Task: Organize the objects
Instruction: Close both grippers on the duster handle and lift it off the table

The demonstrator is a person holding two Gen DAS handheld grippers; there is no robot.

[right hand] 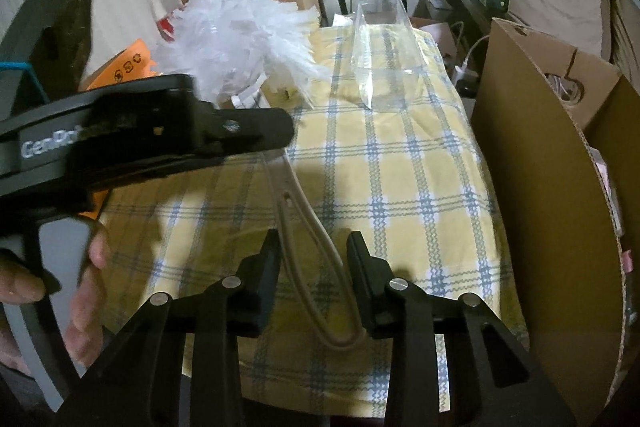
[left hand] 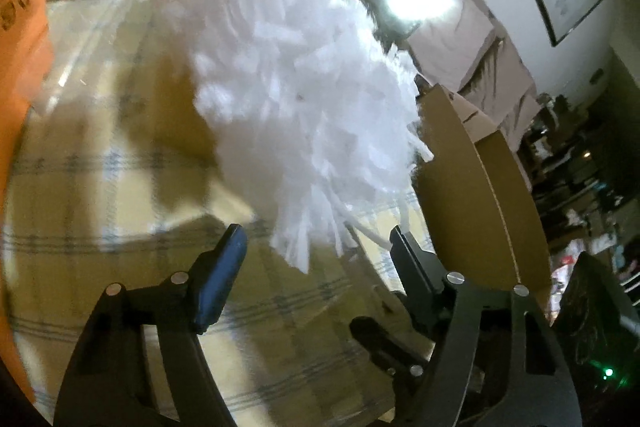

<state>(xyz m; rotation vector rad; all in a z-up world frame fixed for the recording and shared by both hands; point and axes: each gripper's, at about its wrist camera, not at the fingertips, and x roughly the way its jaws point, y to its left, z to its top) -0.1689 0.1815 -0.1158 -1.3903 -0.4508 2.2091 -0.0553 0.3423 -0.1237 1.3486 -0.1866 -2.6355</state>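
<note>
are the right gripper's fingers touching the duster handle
Apart. The right wrist view shows the duster handle running between the open right gripper fingers, with checked tablecloth visible on both sides.

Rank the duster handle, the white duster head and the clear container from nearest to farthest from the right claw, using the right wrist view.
1. Duster handle: its loop lies between the fingers of the right claw.
2. White duster head: farther along, up and to the left.
3. Clear container: at the table's far end, slightly right.

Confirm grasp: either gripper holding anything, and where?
Neither visibly grips. Duster handle lies between the open right gripper's fingers, contact unclear. Left gripper is open beneath the duster head.
</note>
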